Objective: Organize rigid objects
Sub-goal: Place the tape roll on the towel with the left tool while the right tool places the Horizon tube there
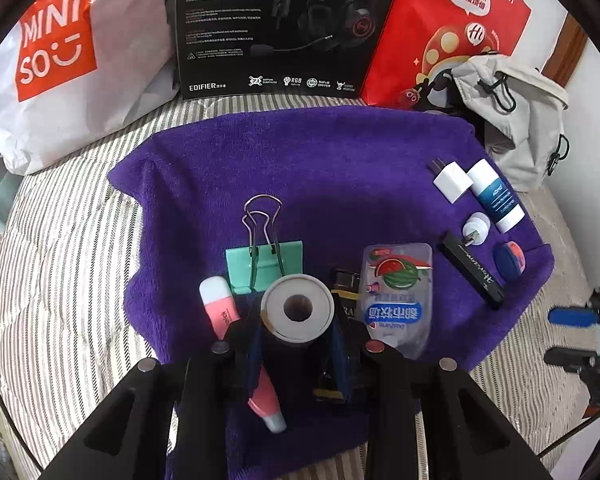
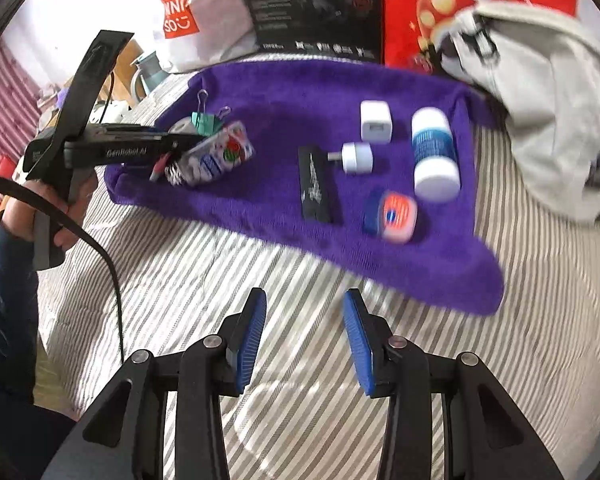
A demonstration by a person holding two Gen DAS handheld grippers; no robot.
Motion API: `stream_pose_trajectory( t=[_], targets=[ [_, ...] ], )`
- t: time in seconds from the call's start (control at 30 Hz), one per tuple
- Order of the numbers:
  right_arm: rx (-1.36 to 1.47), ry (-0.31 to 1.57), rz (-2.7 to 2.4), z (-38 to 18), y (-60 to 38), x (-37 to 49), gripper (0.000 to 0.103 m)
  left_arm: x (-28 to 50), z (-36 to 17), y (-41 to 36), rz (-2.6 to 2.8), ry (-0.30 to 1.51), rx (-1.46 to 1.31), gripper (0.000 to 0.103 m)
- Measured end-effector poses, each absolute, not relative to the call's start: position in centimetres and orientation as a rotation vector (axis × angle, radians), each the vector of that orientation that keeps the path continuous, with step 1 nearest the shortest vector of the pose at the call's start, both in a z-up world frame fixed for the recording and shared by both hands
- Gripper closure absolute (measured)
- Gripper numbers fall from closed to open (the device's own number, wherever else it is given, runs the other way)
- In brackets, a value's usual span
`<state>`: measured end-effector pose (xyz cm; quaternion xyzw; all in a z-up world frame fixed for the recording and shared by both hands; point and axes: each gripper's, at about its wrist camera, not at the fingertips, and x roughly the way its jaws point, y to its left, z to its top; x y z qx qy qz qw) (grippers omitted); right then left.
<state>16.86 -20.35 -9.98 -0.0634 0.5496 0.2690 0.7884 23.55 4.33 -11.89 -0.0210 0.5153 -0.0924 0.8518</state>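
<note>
Roughly half sorted, by my read. On the purple towel (image 1: 320, 168), spread over the striped bed (image 2: 284, 360), two groups are forming.

Right group, laid out apart from one another: white charger cube (image 2: 375, 120), small white plug (image 2: 356, 157), white-and-blue tube (image 2: 435, 152), flat black stick (image 2: 315, 189), blue-orange tin (image 2: 392, 212).

Left group is a tight cluster: green binder clip (image 1: 265, 264), pink marker (image 1: 236, 344), watermelon pouch (image 1: 398, 296), and a dark item under the left gripper that I can't identify.

Left gripper (image 1: 298, 344): jaws closed onto a tape roll (image 1: 298, 308), held above that left cluster, hole facing the camera. Can't tell if it's touching the towel. Likely the current step is setting it down there.

Right gripper (image 2: 305, 336): jaws moderately open, nothing in them, hovering over the bare bed near the towel's front edge, clear of all items.

Left to do, as a judgement: release the roll, tidy the left pile, which overlaps.

Containers: white shopping bag (image 1: 72, 52), black headphone box (image 1: 284, 28), red bag (image 1: 440, 20), grey drawstring pouch (image 1: 516, 112) line the back. Contents not visible; none of the sorted items sit in them.
</note>
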Motion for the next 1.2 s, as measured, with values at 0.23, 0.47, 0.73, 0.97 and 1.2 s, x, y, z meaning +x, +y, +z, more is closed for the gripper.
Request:
stream_pose_trajectory(
  t=[0.23,0.47,0.73,0.97,1.2],
  targets=[
    [-0.046,1.205,0.586,-10.3,-21.3,15.5,0.063,23.8,-12.0,4.5,-0.206,1.085,-0.044,0.075],
    [-0.029,1.214,0.581,-10.3,-21.9,15.5,0.063,23.8,-12.4,4.6,-0.193,1.099,-0.024,0.076],
    [-0.029,1.238,0.586,-10.9,-21.7,15.2,0.063,23.9,-12.5,4.0,-0.18,1.094,0.021,0.075],
    [-0.026,1.234,0.583,-10.8,-21.9,14.7,0.063,23.6,-12.4,3.9,-0.163,1.12,0.048,0.071],
    [-0.002,1.208,0.527,-10.0,-23.0,14.0,0.06,21.9,-10.9,4.6,-0.177,1.115,-0.006,0.054]
  ],
)
